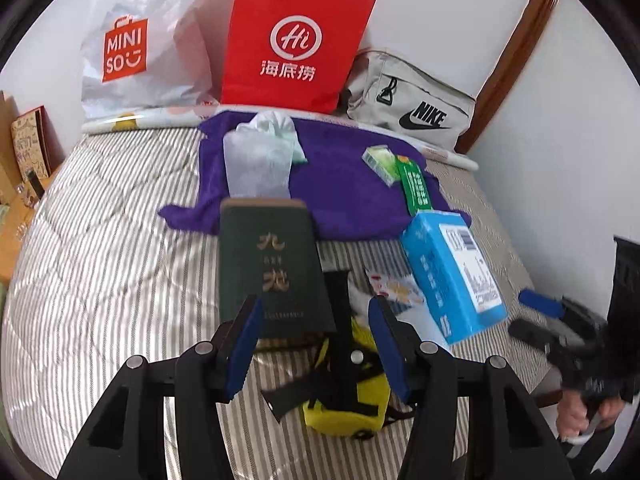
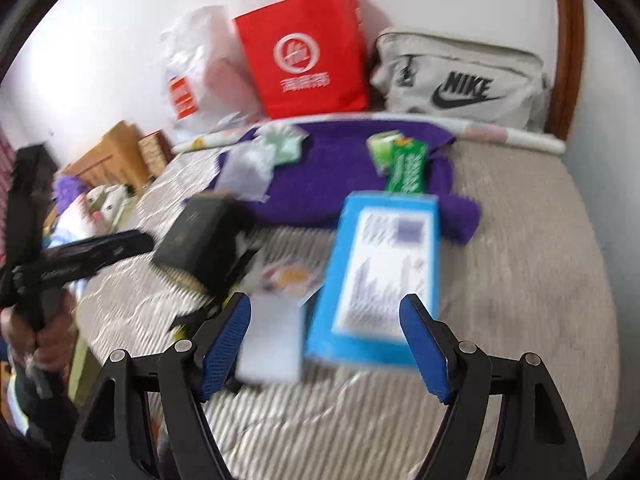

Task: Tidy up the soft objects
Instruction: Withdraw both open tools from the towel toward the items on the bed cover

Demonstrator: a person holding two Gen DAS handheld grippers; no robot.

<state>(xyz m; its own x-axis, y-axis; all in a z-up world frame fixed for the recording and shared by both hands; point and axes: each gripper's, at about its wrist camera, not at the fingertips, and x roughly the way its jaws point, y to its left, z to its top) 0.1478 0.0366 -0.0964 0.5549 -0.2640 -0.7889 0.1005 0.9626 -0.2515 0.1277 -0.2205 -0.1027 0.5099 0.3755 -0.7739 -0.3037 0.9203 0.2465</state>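
A purple towel (image 1: 340, 176) lies spread on the striped bed, also in the right wrist view (image 2: 344, 176). On it lie a white-green cloth pouch (image 1: 260, 156) and two green boxes (image 1: 400, 172). A dark green box (image 1: 272, 272) and a blue box (image 1: 452, 268) sit in front of it. A yellow and black bag (image 1: 352, 392) lies under my left gripper (image 1: 316, 344), which is open and empty. My right gripper (image 2: 326, 344) is open and empty above the near end of the blue box (image 2: 380, 280). The right wrist view is blurred.
A white MINISO bag (image 1: 136, 44), a red paper bag (image 1: 296, 40) and a grey Nike bag (image 1: 408, 104) stand against the wall at the back. A rolled sheet (image 1: 160, 118) lies before them. A wooden cabinet (image 2: 116, 160) stands left of the bed.
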